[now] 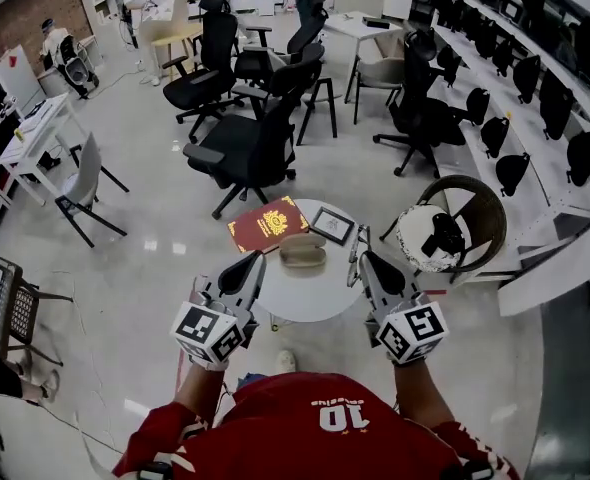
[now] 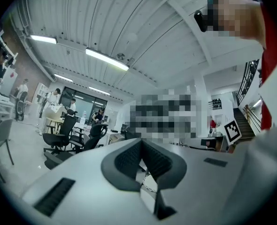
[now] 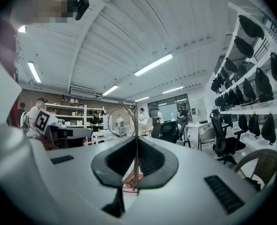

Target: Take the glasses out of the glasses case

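1. The left gripper [image 1: 253, 260] hangs over the near left edge of the round white table [image 1: 305, 308]; in the left gripper view its jaws [image 2: 141, 142] are clenched together with nothing between the pads
2. Ahead of the left jaws and a little to their right, a red book [image 1: 267, 223] lies flat on the table
3. The beige glasses case [image 1: 303, 252] lies on the table between the two grippers, just ahead of both jaw tips and touched by neither
4. Beyond the case, ahead of the right jaws, lies a small dark-framed picture [image 1: 332, 226]
5. The right gripper [image 1: 363, 258] is clenched on the glasses [image 3: 136, 125]: the thin metal frame runs upright between its pads, and one lens ring rises above the jaw tips, to their left. The glasses are clear of the case, beside its right end
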`<action>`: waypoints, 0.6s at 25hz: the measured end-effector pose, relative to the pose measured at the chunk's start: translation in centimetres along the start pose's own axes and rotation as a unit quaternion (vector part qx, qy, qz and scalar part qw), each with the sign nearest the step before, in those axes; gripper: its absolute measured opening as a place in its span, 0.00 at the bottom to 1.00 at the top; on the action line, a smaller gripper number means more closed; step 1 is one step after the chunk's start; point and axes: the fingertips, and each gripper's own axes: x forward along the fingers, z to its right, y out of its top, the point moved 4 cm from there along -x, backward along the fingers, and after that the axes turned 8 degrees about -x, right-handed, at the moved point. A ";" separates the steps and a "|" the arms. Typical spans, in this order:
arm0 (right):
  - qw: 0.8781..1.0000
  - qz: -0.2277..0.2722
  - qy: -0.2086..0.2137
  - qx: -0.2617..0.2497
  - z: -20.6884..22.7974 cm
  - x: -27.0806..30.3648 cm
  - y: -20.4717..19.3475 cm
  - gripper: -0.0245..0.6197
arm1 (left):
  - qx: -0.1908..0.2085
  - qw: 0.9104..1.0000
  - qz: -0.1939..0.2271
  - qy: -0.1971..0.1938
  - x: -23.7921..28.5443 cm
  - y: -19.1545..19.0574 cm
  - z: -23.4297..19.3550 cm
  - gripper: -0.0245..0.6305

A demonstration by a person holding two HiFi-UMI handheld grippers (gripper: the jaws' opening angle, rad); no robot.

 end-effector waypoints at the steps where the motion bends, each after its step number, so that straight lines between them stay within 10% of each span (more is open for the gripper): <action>1: 1.000 0.002 0.000 0.002 0.0 -0.6 0.0 0.08 | 0.000 1.000 0.001 0.000 -0.1 -0.1 0.7 0.05; 15: 0.999 0.035 -0.009 0.032 1.1 -5.1 0.4 0.08 | 0.020 1.000 0.003 0.020 -1.6 -0.3 5.5 0.05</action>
